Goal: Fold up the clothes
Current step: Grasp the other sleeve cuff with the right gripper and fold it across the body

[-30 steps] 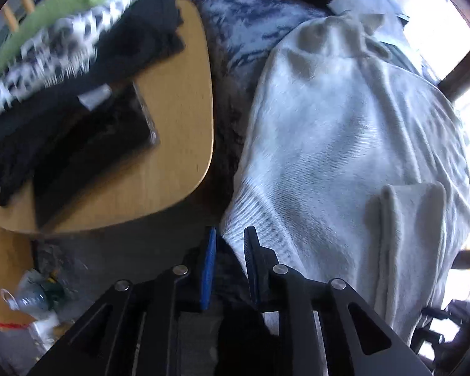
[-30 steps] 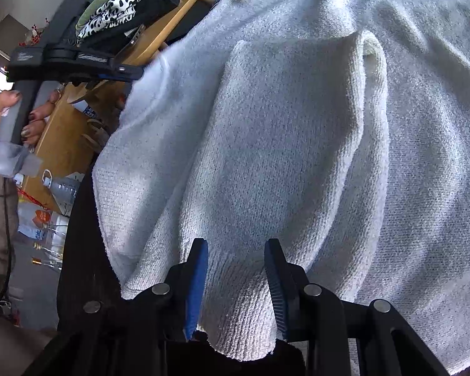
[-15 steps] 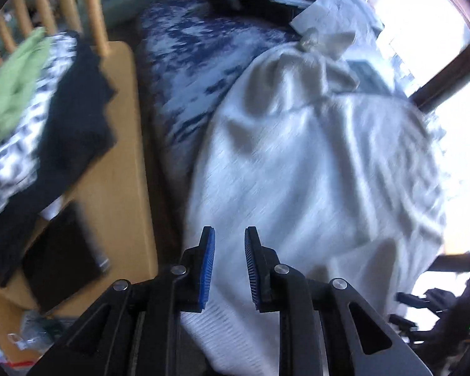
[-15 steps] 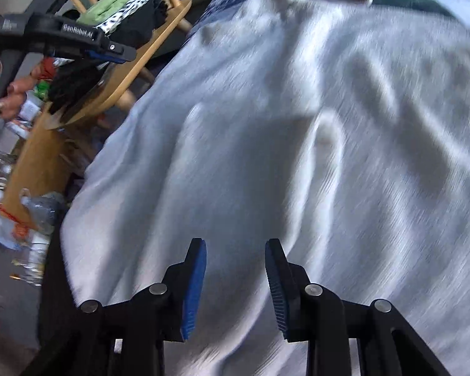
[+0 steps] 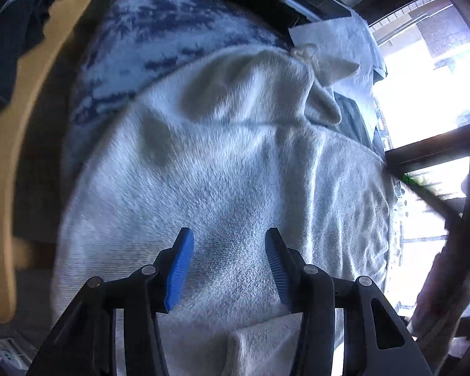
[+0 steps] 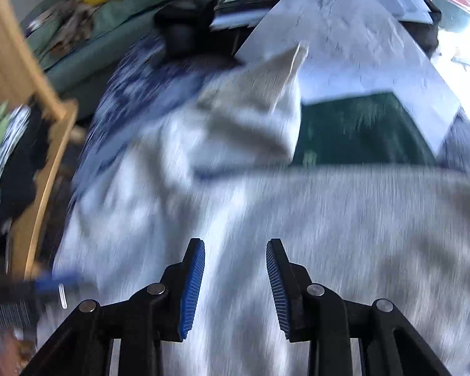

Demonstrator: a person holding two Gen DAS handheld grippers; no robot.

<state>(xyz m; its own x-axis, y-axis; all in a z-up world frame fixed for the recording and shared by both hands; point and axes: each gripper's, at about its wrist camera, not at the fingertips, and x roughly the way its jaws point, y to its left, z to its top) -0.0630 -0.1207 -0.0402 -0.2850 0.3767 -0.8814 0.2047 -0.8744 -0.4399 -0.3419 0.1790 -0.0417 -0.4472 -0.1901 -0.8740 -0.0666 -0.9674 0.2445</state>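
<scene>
Blue mottled blanket (image 5: 159, 31), white sweater (image 5: 235, 172) beneath opening left gripper (image 5: 228, 266)

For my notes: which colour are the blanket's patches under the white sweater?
Dark blue on pale blanket; left wrist view.

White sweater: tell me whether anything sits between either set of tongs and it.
Nothing visible does. The left tongs are opening right above the white sweater, with only knit showing between the pads. The right tongs also look down on bare, blurred sweater fabric.
</scene>
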